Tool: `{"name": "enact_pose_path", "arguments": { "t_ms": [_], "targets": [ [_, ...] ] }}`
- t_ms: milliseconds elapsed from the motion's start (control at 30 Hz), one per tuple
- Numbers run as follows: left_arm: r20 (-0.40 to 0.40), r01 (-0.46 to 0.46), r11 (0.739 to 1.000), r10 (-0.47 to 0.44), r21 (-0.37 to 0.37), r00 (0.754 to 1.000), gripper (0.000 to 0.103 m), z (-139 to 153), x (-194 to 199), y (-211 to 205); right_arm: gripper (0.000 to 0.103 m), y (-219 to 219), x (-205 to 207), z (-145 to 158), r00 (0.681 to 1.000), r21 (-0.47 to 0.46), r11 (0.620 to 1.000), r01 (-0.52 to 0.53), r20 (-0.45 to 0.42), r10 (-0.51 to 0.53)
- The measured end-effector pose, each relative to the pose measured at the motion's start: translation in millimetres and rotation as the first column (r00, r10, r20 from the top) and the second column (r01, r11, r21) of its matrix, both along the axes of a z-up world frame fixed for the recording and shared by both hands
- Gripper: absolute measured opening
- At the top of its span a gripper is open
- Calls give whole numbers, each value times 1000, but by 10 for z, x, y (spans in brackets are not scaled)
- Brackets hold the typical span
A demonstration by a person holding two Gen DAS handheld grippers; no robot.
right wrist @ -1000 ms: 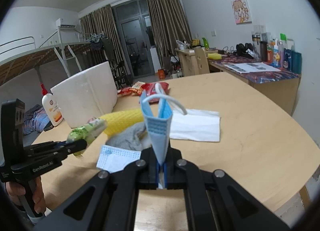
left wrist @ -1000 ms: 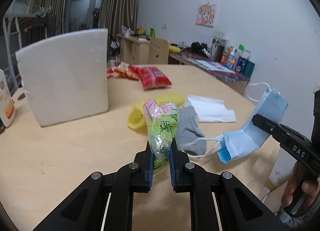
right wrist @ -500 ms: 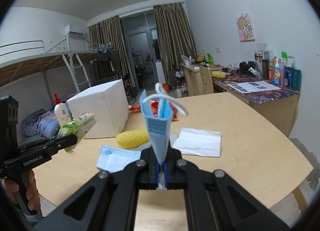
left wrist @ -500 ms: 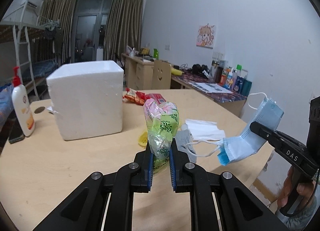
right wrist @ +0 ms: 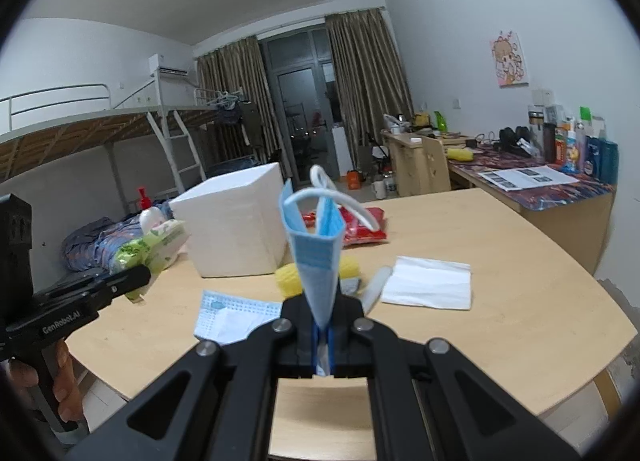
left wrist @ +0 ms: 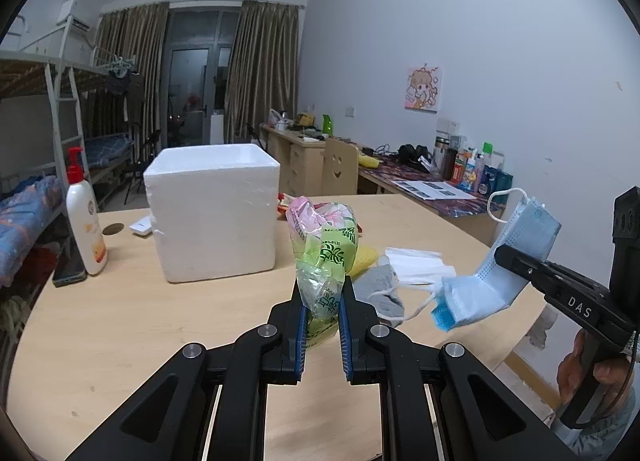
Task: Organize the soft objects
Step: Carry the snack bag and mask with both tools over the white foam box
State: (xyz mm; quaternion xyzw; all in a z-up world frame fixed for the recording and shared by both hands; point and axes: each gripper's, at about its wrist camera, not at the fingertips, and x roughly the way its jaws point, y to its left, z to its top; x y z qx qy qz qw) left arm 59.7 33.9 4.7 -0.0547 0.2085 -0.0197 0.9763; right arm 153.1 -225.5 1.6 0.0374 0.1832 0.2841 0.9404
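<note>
My left gripper is shut on a green and pink tissue pack, held upright above the wooden table. The same tissue pack shows at the left in the right wrist view. My right gripper is shut on a folded blue face mask with white ear loops; the mask hangs at the right in the left wrist view. A white foam box stands open-topped behind both. A grey sock, a yellow cloth and a white folded cloth lie on the table.
A second blue mask lies near the table's front edge. A red snack bag lies beyond the foam box. A lotion pump bottle and a phone stand at the table's left. Desks and a bunk bed line the room behind.
Both grippers have risen and tilted up with their loads, so more of the room shows. The foam box looks smaller and farther, and its open top has come into view.
</note>
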Motion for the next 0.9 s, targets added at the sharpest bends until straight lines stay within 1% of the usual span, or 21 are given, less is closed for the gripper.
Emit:
{"name": "enact_pose_path", "arguments": {
  "t_ms": [167, 367, 633, 900],
  "targets": [
    [15, -10, 1000, 10, 4, 1000, 15, 55, -60, 14, 5, 67, -61, 67, 1000, -19, 1000, -13, 25, 13],
    [12, -23, 1000, 23, 15, 1000, 15, 74, -102, 0, 5, 160, -78, 135, 999, -35, 999, -24, 40, 25],
    [23, -82, 996, 82, 16, 996, 15, 137, -144, 140, 5, 340, -37, 208, 995, -32, 996, -88, 51, 89],
    [15, -131, 991, 131, 16, 991, 15, 135, -141, 348, 5, 592, 72, 205, 986, -41, 987, -157, 47, 159]
  ]
}}
